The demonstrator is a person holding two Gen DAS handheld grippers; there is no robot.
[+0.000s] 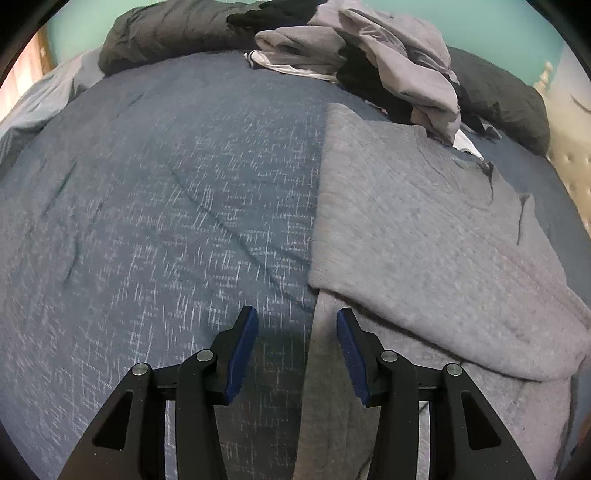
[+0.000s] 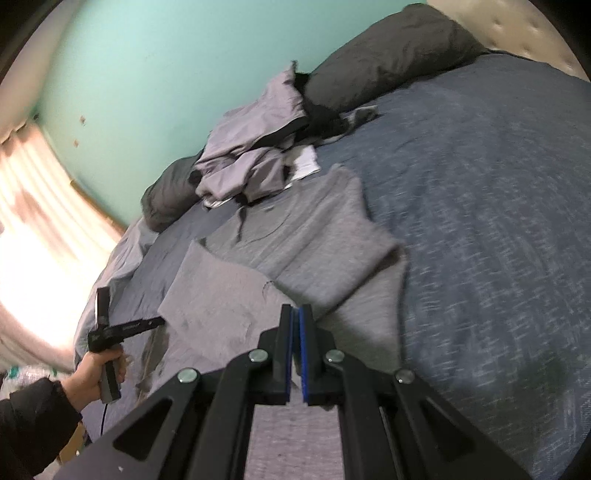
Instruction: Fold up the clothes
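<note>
A grey sweater lies spread on the blue bedspread, with one side folded over its body. My left gripper hangs open just above the sweater's left edge, which runs between the fingers without touching the blue pads. In the right wrist view, my right gripper is shut, its pads pinching the corner of the sweater's folded flap, lifted a little off the bed. A hand holds the left gripper at the sweater's far edge there.
A heap of grey, black and white clothes sits at the head of the bed between two dark grey pillows. A beige tufted headboard and a teal wall lie behind. A bright curtained window stands beside the bed.
</note>
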